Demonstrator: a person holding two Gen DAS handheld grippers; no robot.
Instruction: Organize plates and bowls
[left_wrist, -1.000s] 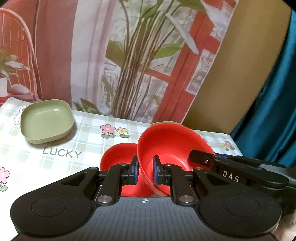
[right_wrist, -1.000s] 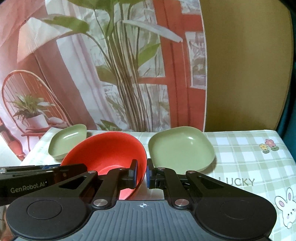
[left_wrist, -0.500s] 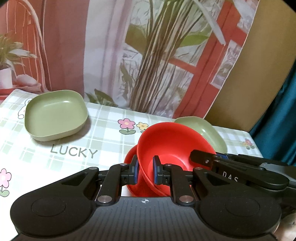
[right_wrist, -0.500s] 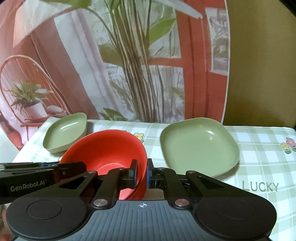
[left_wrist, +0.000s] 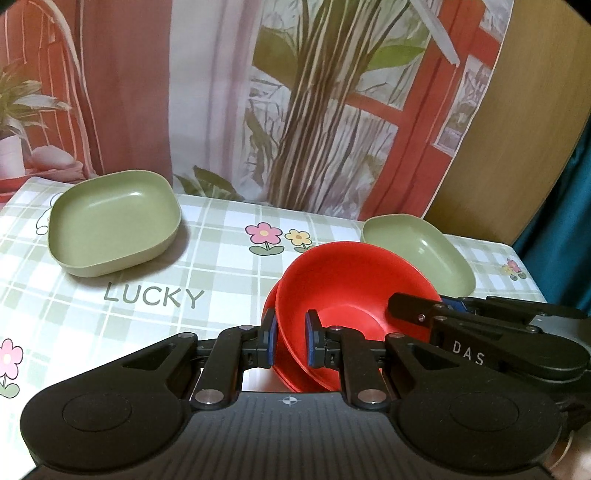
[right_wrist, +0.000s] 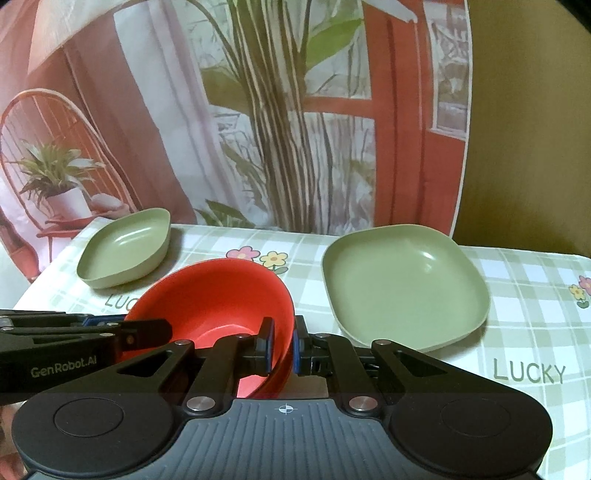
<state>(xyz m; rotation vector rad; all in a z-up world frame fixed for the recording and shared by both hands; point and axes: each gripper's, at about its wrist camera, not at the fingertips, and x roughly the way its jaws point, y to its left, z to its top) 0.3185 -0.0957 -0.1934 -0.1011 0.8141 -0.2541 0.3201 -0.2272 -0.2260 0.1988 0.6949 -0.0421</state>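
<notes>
Your work surface is a table under a green-and-white checked tablecloth (left_wrist: 221, 280) printed with flowers and the word LUCKY; behind it hangs a printed backdrop (right_wrist: 280, 122) of tall plant stems, red window frames and a red wicker chair, with a plain tan wall (right_wrist: 528, 129) to its right and a teal curtain (left_wrist: 565, 206) at the far edge of the left wrist view; your left gripper (left_wrist: 290, 341) slants down toward the table, its jaws clamped on the near rim of a glossy red round plastic bowl (left_wrist: 351, 280); your right gripper (right_wrist: 282, 345) slants down likewise, pinching the opposite rim of that same bowl (right_wrist: 214, 295), so you hold it tilted between both tools, low over the cloth; a second red bowl (left_wrist: 269, 310) peeks out right behind it, and whether they touch you cannot tell; count two red bowls and two pale green rounded-square dishes: a deeper one (left_wrist: 110, 221) far left, a shallower one (right_wrist: 402, 284) just right of the held bowl, both resting on the cloth.
</notes>
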